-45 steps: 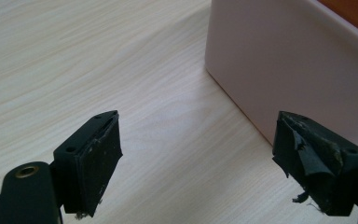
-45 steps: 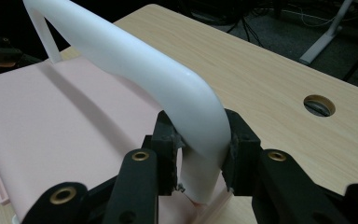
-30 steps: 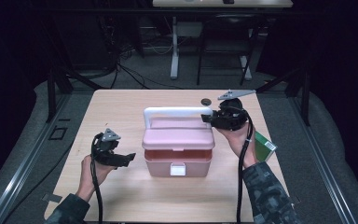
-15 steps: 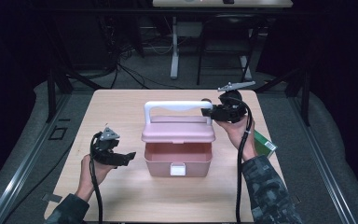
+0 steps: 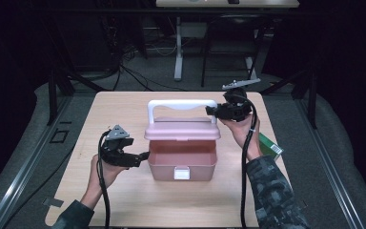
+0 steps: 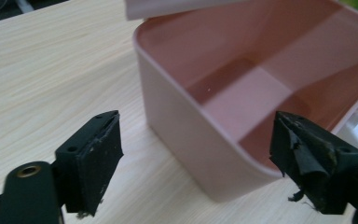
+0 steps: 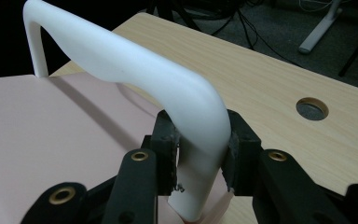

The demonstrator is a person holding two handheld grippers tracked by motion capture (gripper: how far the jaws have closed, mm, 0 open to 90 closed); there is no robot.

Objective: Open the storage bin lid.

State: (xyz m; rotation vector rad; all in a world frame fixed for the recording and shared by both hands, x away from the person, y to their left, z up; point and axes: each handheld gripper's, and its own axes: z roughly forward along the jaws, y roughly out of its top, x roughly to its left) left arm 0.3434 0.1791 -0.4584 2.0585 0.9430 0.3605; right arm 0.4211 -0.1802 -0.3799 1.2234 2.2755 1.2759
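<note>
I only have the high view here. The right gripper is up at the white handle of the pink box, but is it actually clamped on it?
Observer: Yes. In the right gripper view, the right gripper has both fingers pressed on the white handle, near its bend.
Operator: And the left gripper, is it touching the box?
Observer: No. The left gripper is open, with the box's near corner between its fingers, clear of both.
Operator: Anything inside the box?
Observer: The part of the box floor seen from the left gripper view is bare pink plastic; the rest is hidden.
</note>
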